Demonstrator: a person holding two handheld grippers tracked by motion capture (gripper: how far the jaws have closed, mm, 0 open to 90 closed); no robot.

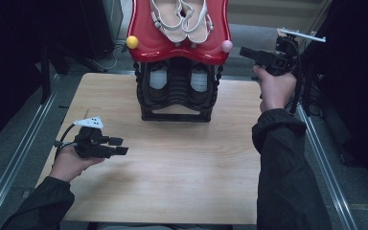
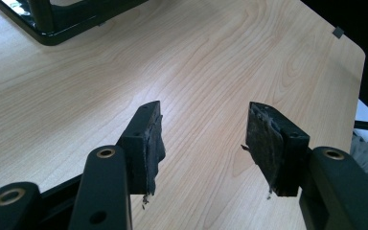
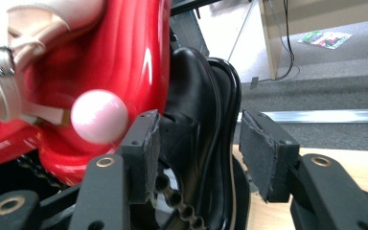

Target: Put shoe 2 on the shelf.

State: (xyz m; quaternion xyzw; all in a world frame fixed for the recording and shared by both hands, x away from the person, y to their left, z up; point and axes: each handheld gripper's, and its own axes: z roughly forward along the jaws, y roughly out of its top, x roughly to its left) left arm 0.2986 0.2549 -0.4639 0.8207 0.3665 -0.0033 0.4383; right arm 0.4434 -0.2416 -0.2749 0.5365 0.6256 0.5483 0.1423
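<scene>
While its jaws stand wide with nothing between them, the right gripper (image 1: 246,51) is held level beside the shoe rack (image 1: 177,103), pointing at the pink ball (image 3: 99,116) on the corner of the red upper shelf (image 1: 146,45). In the right gripper view a black shoe (image 3: 191,110) on the lower tier lies just beyond the pads. White sandals (image 1: 179,19) rest on the red shelf. The left gripper (image 2: 203,143), jaws also wide and empty, hovers over the bare wooden table (image 1: 172,172), well apart from the rack.
</scene>
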